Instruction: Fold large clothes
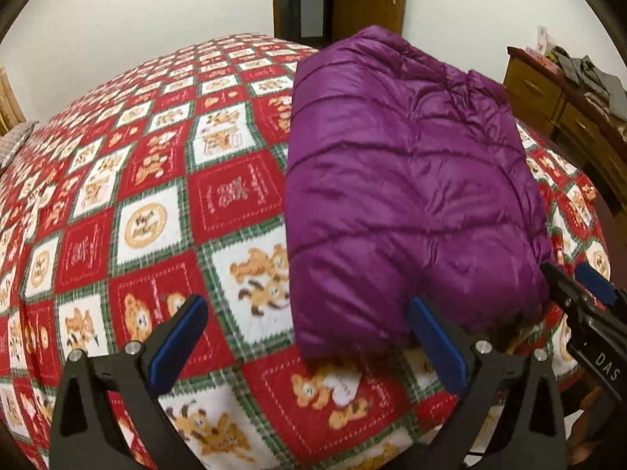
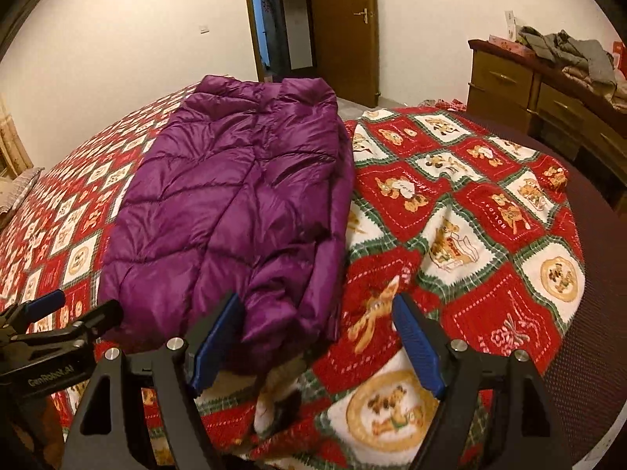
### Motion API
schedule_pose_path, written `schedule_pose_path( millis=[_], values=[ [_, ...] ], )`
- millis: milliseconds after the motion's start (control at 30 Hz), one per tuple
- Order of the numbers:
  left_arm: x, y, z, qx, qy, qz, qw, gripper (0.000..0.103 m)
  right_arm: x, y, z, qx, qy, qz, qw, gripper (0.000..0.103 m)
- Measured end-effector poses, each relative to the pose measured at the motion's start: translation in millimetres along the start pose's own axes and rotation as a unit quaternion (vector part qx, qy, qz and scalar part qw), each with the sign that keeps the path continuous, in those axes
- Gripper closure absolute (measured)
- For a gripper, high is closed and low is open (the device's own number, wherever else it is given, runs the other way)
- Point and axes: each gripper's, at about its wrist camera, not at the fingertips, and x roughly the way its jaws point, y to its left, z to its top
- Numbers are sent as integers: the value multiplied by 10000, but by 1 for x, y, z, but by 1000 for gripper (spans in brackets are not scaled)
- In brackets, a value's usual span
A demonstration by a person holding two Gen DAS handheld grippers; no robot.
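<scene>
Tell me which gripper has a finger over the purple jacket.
The left gripper: its right-hand finger overlaps the near hem of the jacket. The right gripper is also open, just past the jacket's right corner, over the blanket.

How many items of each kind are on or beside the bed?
Purple puffer jacket: 1
Teddy-bear patchwork blanket: 1
Wooden dresser: 1
Grippers, jaws open: 2 (left gripper, right gripper)
Total: 5

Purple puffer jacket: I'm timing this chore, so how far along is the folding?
The purple puffer jacket already lies as a long narrow strip on the teddy-bear blanket, sides apparently folded in. Nothing is held: the left gripper and right gripper hover open at its near end. Folding it lengthwise likely remains.
</scene>
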Motion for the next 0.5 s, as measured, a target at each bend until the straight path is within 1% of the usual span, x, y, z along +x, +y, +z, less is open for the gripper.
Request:
schedule_pose_path(
  millis=[100,267,367,500],
  values=[
    [-7,3,-8,-48,34,-12,10000,0,-7,2,-7,-14,-38,-32,10000,24],
    [-20,3,-20,148,-85,207,9996,0,-18,8,-25,-107,39,77,9999,24],
    [-27,6,-28,124,-76,208,9997,0,-22,10,-34,-136,73,137,9998,24],
    [-39,4,-38,183,-107,368,9991,0,-29,10,-44,-128,102,173,9997,24]
  ],
)
